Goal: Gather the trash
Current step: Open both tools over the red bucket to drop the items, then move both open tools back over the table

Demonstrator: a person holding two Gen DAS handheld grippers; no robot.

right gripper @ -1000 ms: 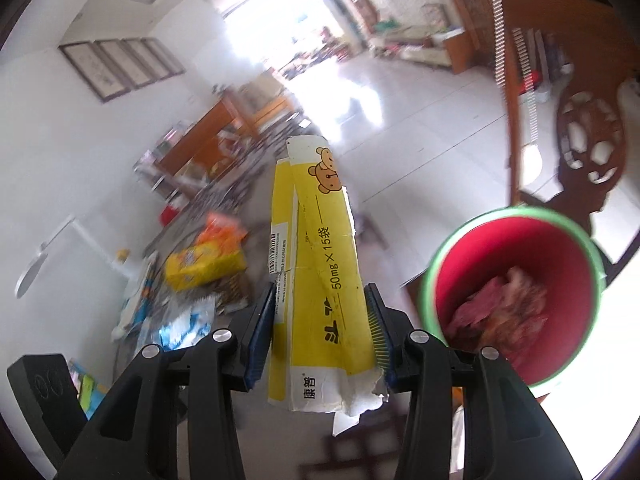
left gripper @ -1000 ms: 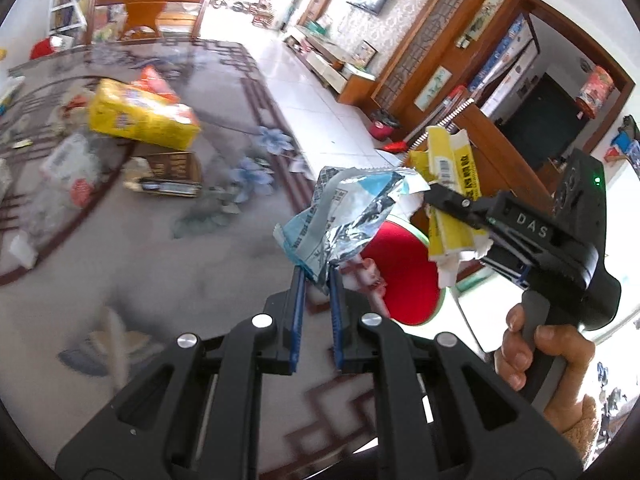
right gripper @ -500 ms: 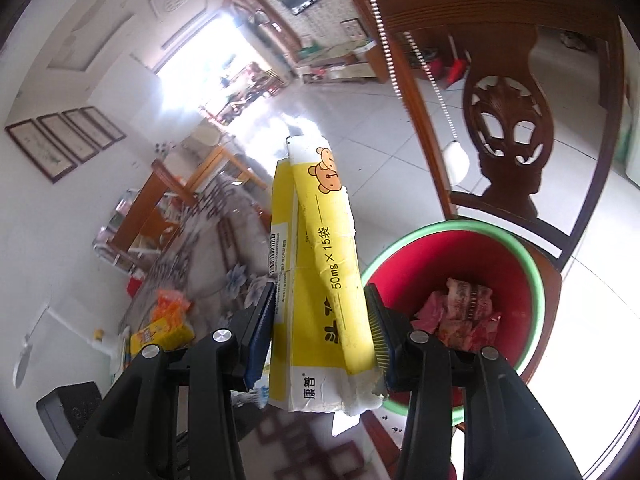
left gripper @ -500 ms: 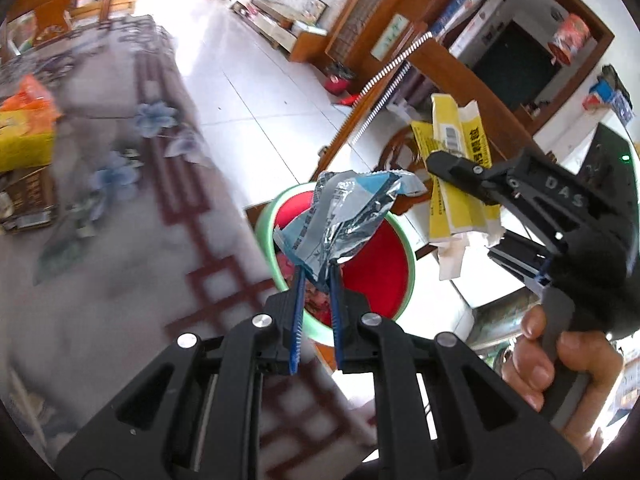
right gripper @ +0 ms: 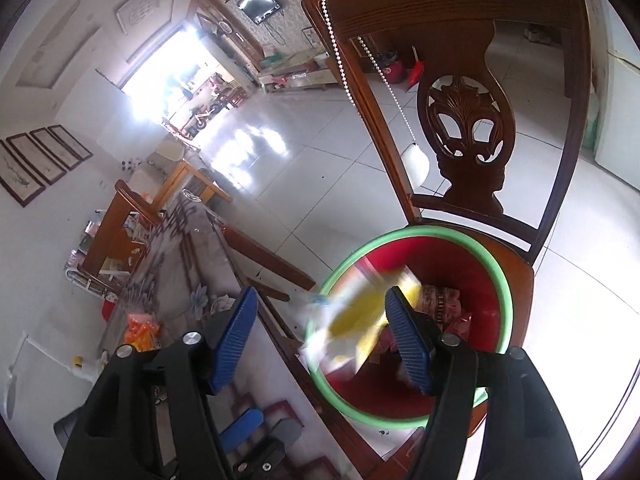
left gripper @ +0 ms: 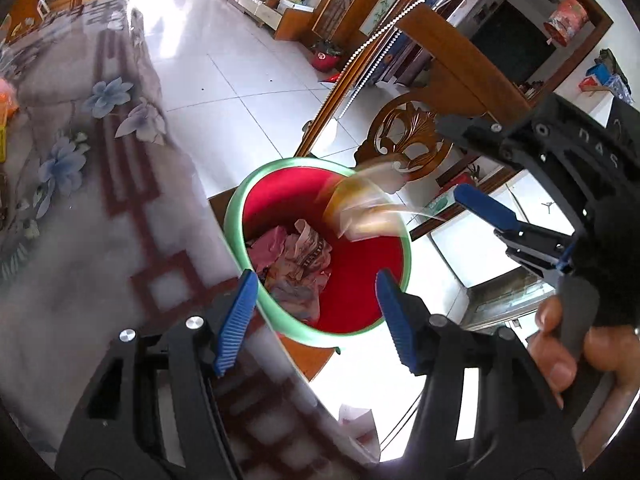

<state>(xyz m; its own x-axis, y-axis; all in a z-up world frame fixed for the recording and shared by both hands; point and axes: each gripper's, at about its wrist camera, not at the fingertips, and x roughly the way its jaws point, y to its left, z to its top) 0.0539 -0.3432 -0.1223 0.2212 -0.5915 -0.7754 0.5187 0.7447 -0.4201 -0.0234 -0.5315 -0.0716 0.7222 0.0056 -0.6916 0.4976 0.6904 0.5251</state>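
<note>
I'm in a home's living-dining room: carved wooden dining chair [right gripper: 468, 132], wall-mounted television [right gripper: 258, 3], glossy white floor tiles [right gripper: 320, 152].

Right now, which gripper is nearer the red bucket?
Hard to separate, perhaps left. The left gripper hangs open over the red bucket by the table-side rim; the right gripper, also open, hovers above its near rim.

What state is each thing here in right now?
left gripper: jaws just opened, nothing between them
right gripper: jaws just opened, box released
yellow box: blurred, falling into bin
red bin: upright on the chair, partly filled with wrappers
</note>
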